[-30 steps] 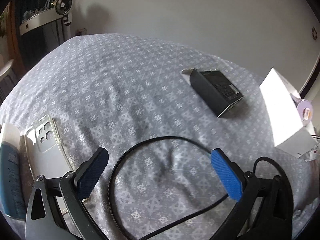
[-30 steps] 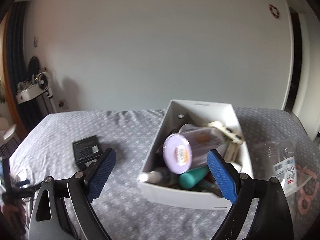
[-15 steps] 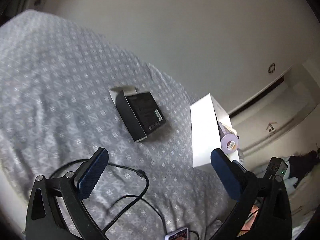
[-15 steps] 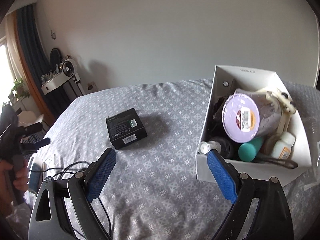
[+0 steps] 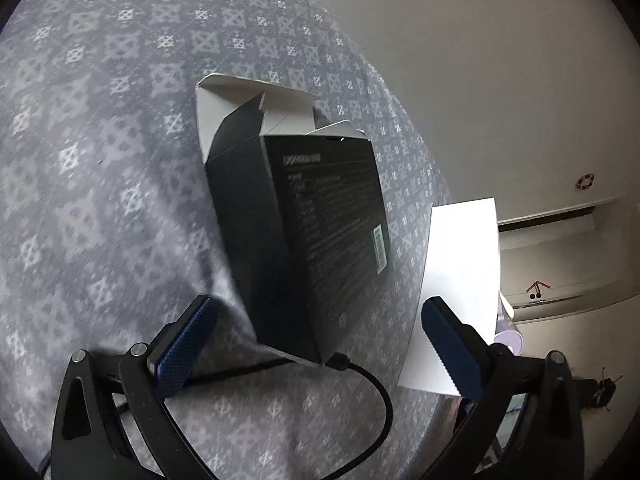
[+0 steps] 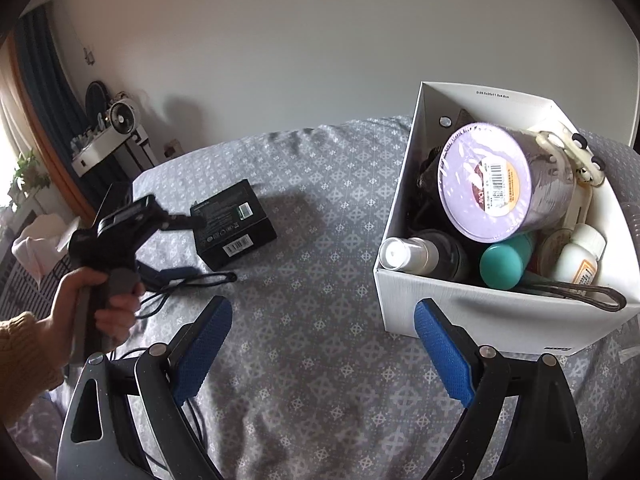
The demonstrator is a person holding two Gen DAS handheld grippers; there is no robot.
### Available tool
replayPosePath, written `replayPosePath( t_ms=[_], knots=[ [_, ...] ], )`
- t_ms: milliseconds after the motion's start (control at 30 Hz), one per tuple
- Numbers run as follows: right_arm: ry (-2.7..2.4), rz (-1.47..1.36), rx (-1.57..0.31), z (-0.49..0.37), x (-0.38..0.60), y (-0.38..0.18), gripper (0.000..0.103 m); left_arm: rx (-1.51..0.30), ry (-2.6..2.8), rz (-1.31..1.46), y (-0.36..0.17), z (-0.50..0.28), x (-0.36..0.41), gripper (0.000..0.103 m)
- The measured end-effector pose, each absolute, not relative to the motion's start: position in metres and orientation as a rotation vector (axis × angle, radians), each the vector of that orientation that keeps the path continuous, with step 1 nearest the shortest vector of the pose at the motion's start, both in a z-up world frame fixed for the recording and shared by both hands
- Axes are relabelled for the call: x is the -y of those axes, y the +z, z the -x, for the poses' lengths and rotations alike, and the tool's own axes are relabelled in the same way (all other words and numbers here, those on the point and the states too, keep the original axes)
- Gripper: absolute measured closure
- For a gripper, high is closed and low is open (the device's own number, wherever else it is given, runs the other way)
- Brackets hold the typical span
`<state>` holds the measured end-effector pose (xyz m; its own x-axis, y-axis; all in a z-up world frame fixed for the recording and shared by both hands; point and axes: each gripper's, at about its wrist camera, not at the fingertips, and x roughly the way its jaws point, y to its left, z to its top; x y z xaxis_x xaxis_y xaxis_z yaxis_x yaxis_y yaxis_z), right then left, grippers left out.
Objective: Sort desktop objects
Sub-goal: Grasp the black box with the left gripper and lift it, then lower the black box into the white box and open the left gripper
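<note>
Distance between the left gripper (image 5: 316, 322) and the black carton (image 5: 304, 232) is what decides the coming move, we think. In the left wrist view the carton lies straight ahead on the grey patterned cloth (image 5: 100, 140), its near end reaching between the two spread blue fingers, which grasp nothing; we cannot tell if they touch it. Its long axis runs away from us, nearly along the fingers, and the opened white flaps (image 5: 248, 100) are at the far end. A black cable (image 5: 372, 384) curls just below the near corner of the carton.

In the right wrist view the right gripper (image 6: 322, 344) is also spread wide and holds nothing, hovering over bare cloth, well apart from the carton and near the white box (image 6: 480, 316) that is already full of bottles and a purple tub (image 6: 488, 180). So the left hand is clearly the nearer one. We judge it should close across the narrow sides of the carton, taking care that the cable is not caught.
</note>
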<state>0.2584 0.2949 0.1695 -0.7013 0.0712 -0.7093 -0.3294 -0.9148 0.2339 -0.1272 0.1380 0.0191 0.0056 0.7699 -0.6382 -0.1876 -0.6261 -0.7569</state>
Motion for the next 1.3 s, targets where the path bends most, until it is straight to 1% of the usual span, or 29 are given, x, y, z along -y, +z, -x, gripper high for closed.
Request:
replayPosePath(
  t_ms=[67,167,233,267,333,400,500,633,800,967,1133,1300],
  knots=[
    [2.656,1.102,-0.531,-0.257,-0.297,0.165,0.01,0.635,1.716,1.588,0.015,0.137,-0.148,0.0],
    [2.651,1.133,-0.539,-0.253,-0.298,0.156,0.01,0.714,1.721,1.602,0.013,0.147,-0.156,0.003],
    [2.652,1.15,-0.548,-0.253,-0.297,0.15,0.01,0.721,1.74,1.574,0.014,0.15,-0.157,0.035],
    [2.651,1.157,-0.551,-0.253,-0.297,0.147,0.01,0.739,1.727,1.579,0.01,0.153,-0.157,0.048],
    [2.649,1.168,-0.551,-0.254,-0.296,0.143,0.01,0.81,1.692,1.554,0.005,0.154,-0.155,0.053],
    [2.65,1.181,-0.543,-0.256,-0.294,0.138,0.01,0.805,1.66,1.531,0.008,0.151,-0.159,0.057],
    [2.646,1.197,-0.517,-0.262,-0.292,0.133,0.01,0.728,1.653,1.481,0.029,0.14,-0.172,0.06],
    [2.643,1.176,-0.491,-0.273,-0.287,0.13,0.01,0.664,1.614,1.392,0.076,0.133,-0.194,0.061],
    [2.615,1.158,-0.554,-0.282,-0.291,0.121,0.01,0.567,1.521,1.289,0.148,0.104,-0.232,0.062],
    [2.61,1.117,-0.586,-0.285,-0.295,0.118,0.01,0.531,1.396,1.265,0.198,0.081,-0.294,0.062],
    [2.596,1.121,-0.636,-0.286,-0.3,0.11,0.01,0.471,1.35,1.289,0.213,0.061,-0.374,0.062],
    [2.585,1.104,-0.688,-0.292,-0.308,0.107,0.01,0.423,1.332,1.35,0.197,0.038,-0.418,0.062]
  ],
)
